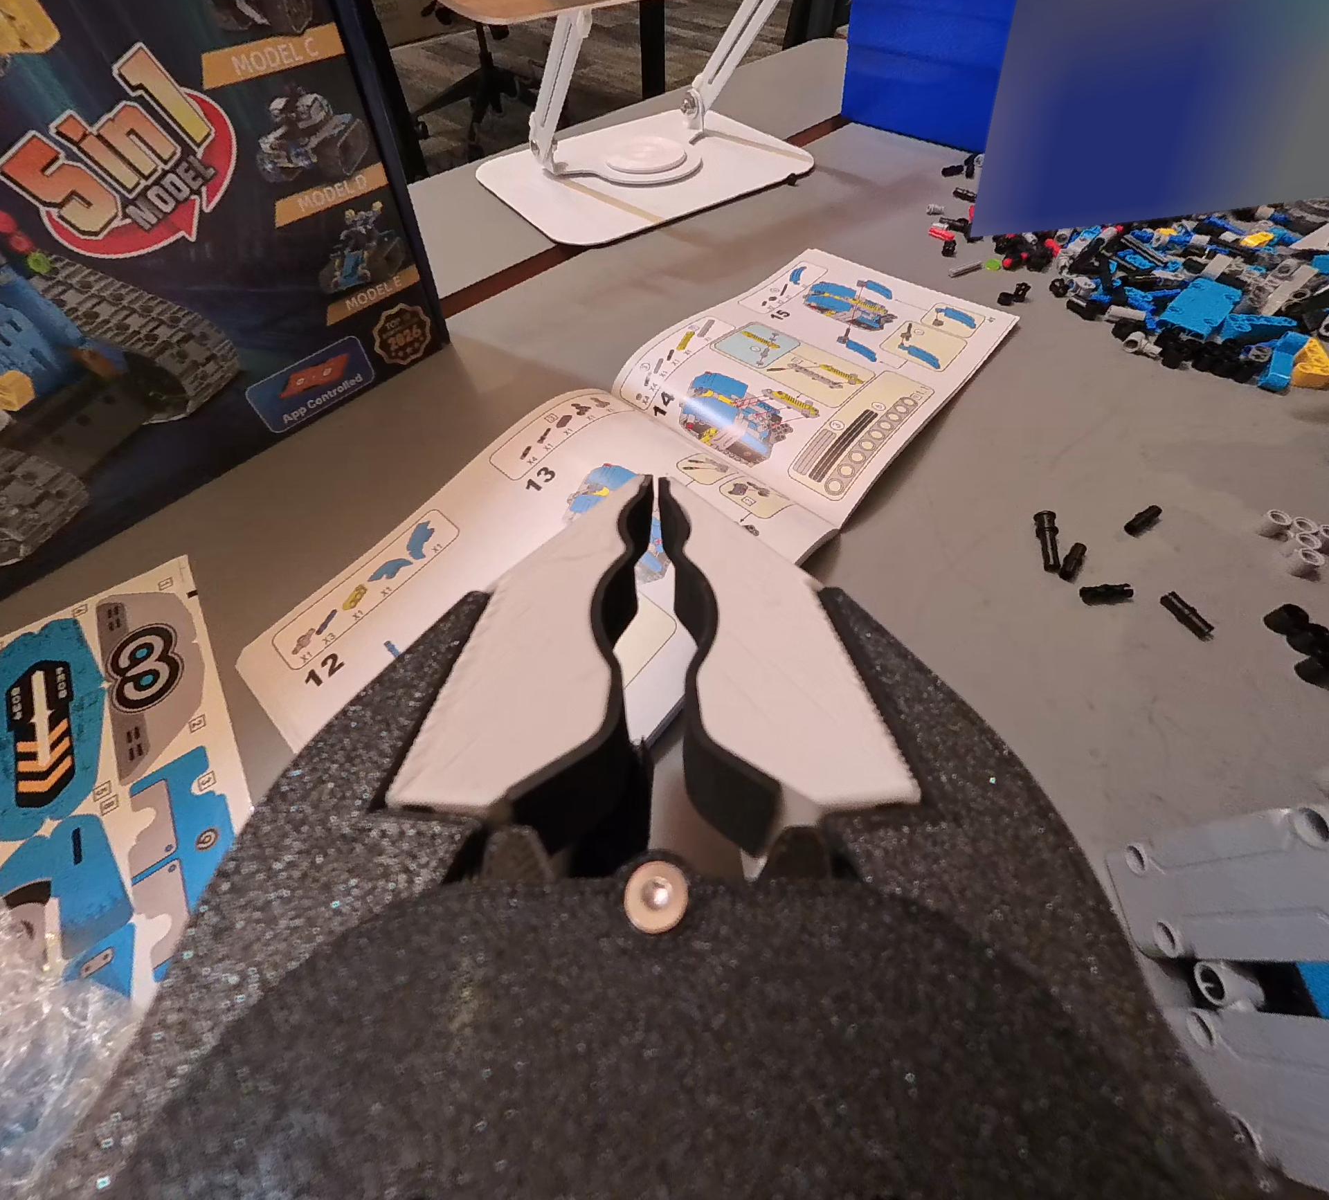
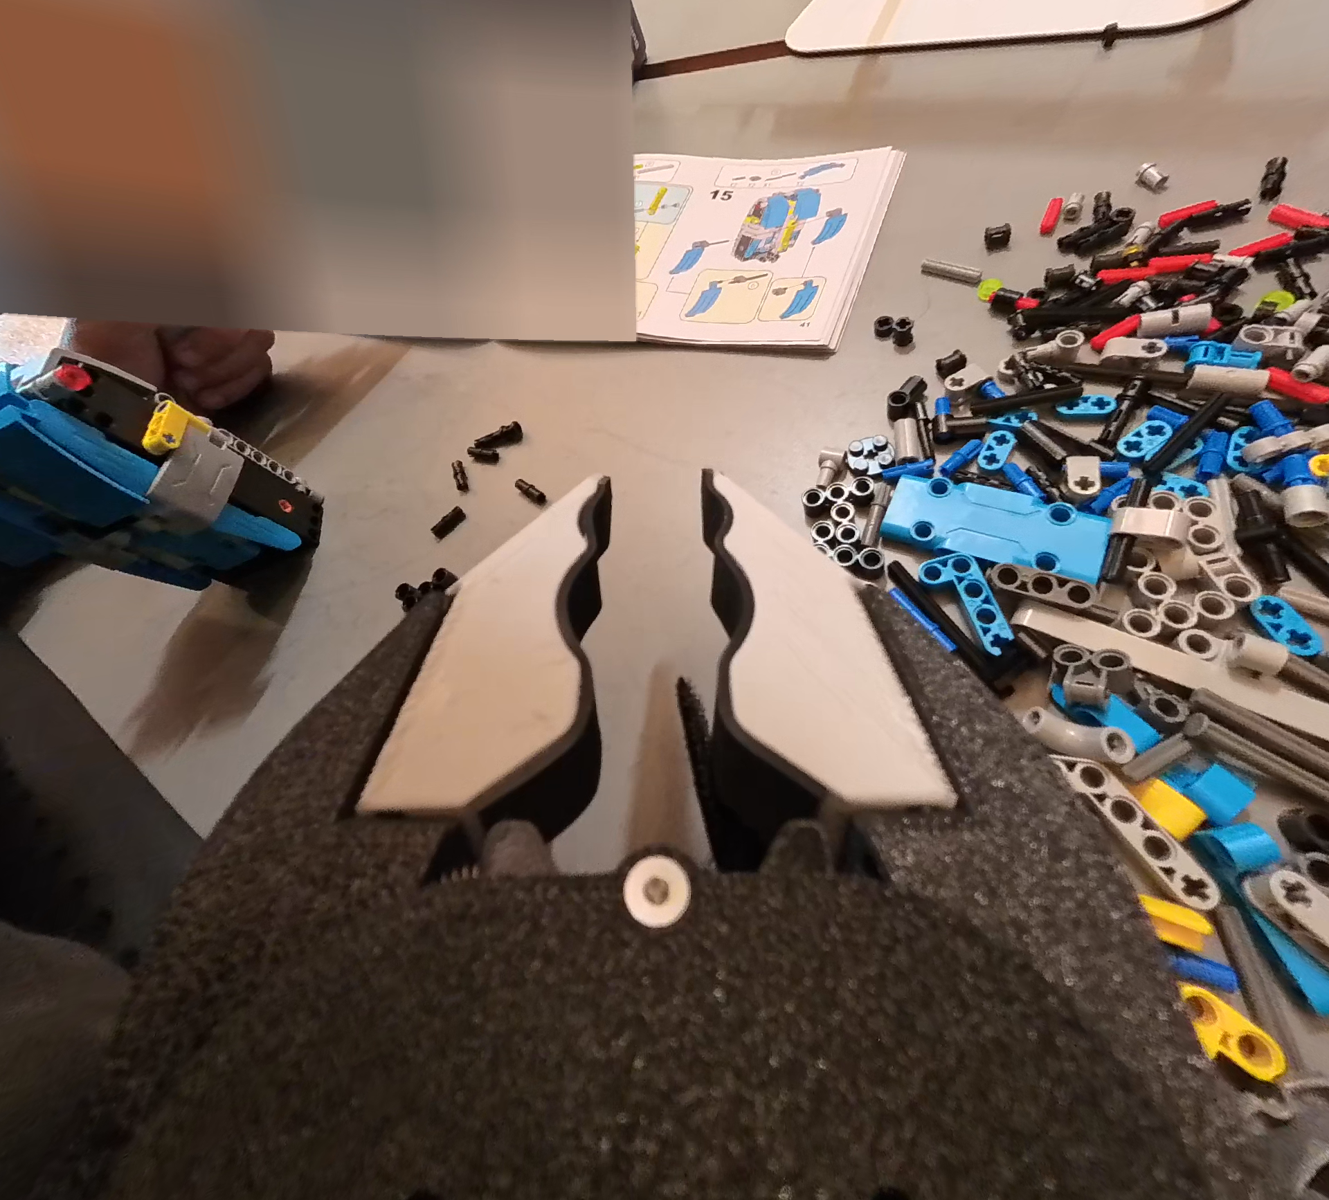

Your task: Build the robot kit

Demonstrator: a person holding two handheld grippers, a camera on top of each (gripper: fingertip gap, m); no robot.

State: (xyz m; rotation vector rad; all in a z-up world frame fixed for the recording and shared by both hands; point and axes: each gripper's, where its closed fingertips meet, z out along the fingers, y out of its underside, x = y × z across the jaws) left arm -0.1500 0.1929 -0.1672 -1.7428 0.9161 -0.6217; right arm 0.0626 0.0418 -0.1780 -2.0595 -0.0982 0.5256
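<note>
Grey and matte, the table (image 1: 1007, 698) carries everything we see, with office chairs and a dark carpet in the dim background beyond its far edge.

Our left gripper (image 1: 656, 489) hovers over the open instruction booklet (image 1: 813, 374), its fingertips drawn almost together with only a sliver of gap, and nothing is held between them. To its left lies a sticker sheet (image 1: 122, 734), and behind that stands a large toy box (image 1: 180, 195) that walls off that side. A white folding stand (image 1: 647, 173) sits past the booklet, and a blue bin (image 1: 928, 15) stands at the far right. Loose black pins (image 1: 1107, 561) are scattered to the right of the booklet, and a grey built block (image 1: 1237, 935) sits near the gripper's body at the lower right.

Our right gripper (image 2: 656, 489) is open to a moderate gap above bare table and holds nothing. Just to its right spreads a dense pile of building parts (image 2: 1151, 482), blue, grey, black, red and yellow, with a light blue panel (image 2: 992, 525) at the pile's near edge, close to the right fingertip. A few black pins (image 2: 489, 454) lie ahead and to the left. Farther left, a partly built blue model (image 2: 129, 489) is at the picture's edge, with a person's hand (image 2: 216, 367) behind it. The booklet (image 2: 762, 245) lies farther ahead.
</note>
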